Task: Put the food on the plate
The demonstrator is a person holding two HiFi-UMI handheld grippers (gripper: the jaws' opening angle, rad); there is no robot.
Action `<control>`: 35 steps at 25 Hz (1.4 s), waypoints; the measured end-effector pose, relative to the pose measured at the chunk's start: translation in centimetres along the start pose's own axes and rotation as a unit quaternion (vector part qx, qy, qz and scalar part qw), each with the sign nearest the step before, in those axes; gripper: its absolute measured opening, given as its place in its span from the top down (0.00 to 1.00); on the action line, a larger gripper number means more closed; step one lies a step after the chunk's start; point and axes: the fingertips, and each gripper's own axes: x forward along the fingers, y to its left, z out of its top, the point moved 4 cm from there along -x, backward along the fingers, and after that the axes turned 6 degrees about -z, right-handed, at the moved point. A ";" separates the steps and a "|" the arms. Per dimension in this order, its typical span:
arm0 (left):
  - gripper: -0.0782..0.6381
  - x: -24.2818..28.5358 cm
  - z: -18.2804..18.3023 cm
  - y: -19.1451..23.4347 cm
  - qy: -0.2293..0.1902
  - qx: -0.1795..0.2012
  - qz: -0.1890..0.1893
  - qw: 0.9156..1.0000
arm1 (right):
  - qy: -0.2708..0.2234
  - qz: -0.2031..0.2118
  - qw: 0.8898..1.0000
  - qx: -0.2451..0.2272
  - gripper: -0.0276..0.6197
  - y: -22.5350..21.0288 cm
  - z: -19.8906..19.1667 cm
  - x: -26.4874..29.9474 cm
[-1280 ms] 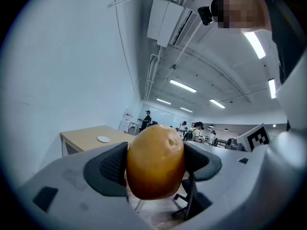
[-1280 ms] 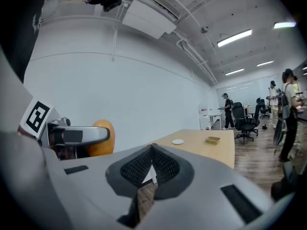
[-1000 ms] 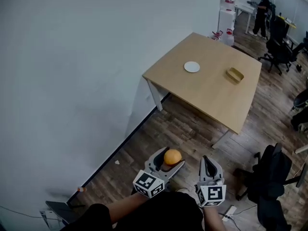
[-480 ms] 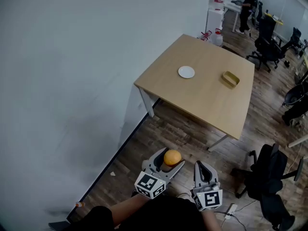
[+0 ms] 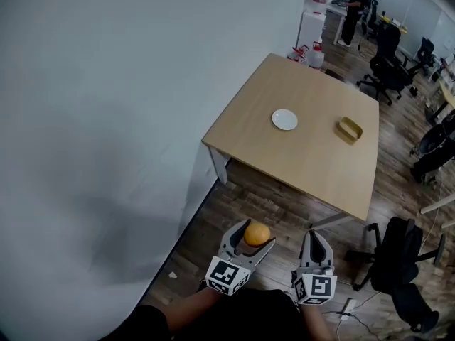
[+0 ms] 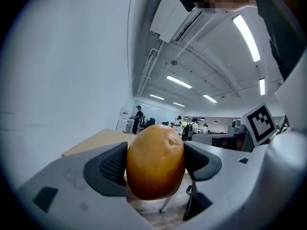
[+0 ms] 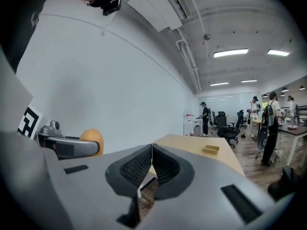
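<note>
The left claw (image 6: pixel 156 166) pinched a round orange-yellow fruit (image 6: pixel 155 161) squarely between its two dark pads, the pads pressed against the fruit's sides, while the right claw (image 7: pixel 152 165) hung just beside it with its jaws pressed together on nothing. Both were held low over the wood floor (image 5: pixel 270 197), close to the person's body and well apart from the pale wooden surface (image 5: pixel 313 165) standing against the white wall (image 5: pixel 106 119). On that surface lay the small white plate (image 5: pixel 284 119), bare, with a shallow tan tray (image 5: pixel 349 128) near it (the tray seemed to have no part in the job). The step in hand looked to be the carry, with the placing not yet begun. Doing it well would likely mean keeping the squeeze even, bringing the fruit in over the surface's near edge, and lowering it onto the plate's middle before spreading the jaws, since so round a thing could roll off a flat plate if let go from any height.
</note>
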 end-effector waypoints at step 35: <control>0.43 7.4 5.6 19.0 -0.024 0.027 -0.014 0.999 | 0.000 -0.036 0.999 0.025 0.86 2.8 2.0 19.3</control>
